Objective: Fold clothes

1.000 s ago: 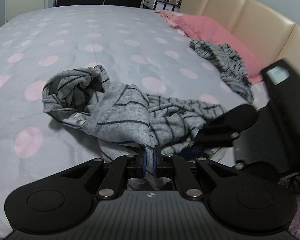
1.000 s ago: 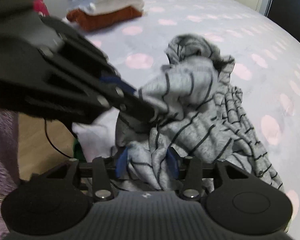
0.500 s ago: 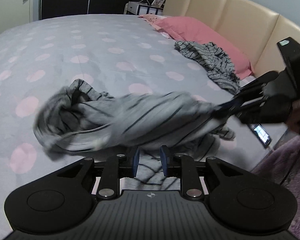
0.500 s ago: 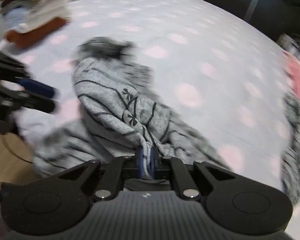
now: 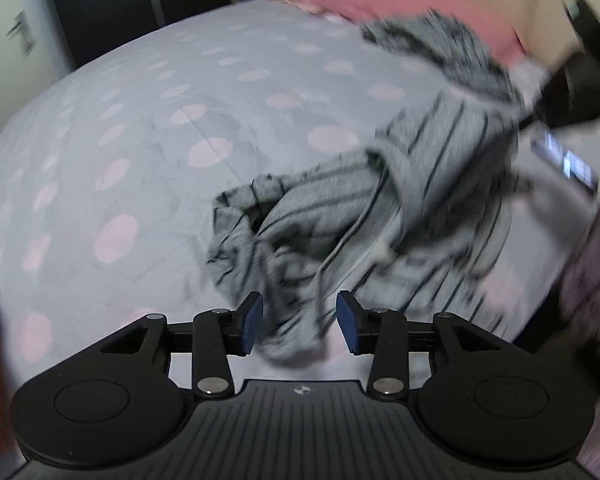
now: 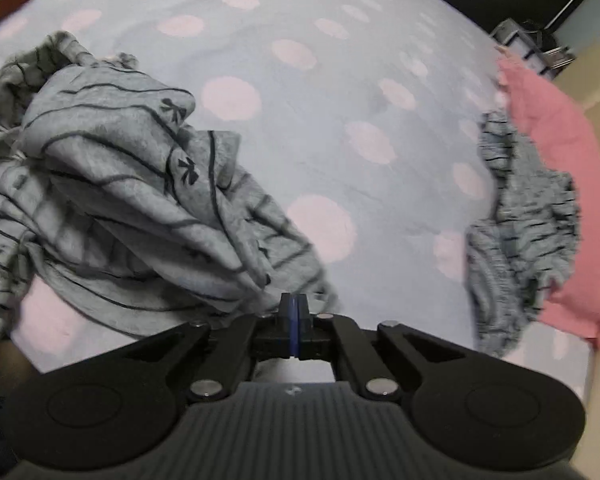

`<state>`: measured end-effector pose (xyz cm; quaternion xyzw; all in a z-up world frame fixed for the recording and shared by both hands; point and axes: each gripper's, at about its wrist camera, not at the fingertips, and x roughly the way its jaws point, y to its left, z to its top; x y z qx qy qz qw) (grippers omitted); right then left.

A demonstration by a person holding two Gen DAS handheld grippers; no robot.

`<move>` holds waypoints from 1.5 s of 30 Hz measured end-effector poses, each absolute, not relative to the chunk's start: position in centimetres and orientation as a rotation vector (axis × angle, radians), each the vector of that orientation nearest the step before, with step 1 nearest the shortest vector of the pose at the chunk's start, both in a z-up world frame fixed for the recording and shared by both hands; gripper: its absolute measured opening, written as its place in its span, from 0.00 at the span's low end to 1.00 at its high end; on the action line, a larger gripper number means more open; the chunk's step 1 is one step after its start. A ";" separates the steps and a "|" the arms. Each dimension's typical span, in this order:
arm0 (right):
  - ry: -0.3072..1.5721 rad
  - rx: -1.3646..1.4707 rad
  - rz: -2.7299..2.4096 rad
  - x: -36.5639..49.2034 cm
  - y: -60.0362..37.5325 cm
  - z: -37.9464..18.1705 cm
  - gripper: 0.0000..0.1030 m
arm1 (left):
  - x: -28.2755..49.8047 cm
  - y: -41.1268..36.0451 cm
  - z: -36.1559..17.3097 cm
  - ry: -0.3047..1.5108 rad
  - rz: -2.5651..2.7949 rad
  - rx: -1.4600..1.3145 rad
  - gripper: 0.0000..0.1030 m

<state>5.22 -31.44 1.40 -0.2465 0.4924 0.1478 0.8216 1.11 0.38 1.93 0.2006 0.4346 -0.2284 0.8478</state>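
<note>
the grey striped top (image 6: 112,184) lies bunched on the dotted bed (image 6: 340,92). the right gripper (image 6: 294,312) has its fingers pressed together on the top's edge. the left gripper (image 5: 300,322) has just been opening, its fingers apart with loose cloth between them.

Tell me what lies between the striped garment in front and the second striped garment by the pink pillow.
Only bare dotted sheet separates the front garment from the second garment; the right wrist view shows it.

Right gripper pinching a striped grey garment over a dotted bed

The black right gripper (image 6: 295,322), blue pads together, clamps an edge of the crumpled grey black-striped knit garment (image 6: 132,200) on the pale sheet with pink dots (image 6: 340,92); another grey striped garment (image 6: 516,240) lies against a pink pillow (image 6: 556,184).
</note>
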 end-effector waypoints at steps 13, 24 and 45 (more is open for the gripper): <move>0.854 -0.429 0.567 7.0 -26.4 7.1 0.11 | 5.6 1.7 -0.1 0.970 -0.523 0.359 0.44; 0.950 -0.426 0.868 12.4 -20.2 4.6 0.50 | 9.3 2.5 -2.6 1.091 -0.506 0.266 0.28; 0.583 -0.277 0.550 4.8 -26.8 12.1 0.07 | 8.2 9.6 6.8 0.847 -0.351 -0.178 0.05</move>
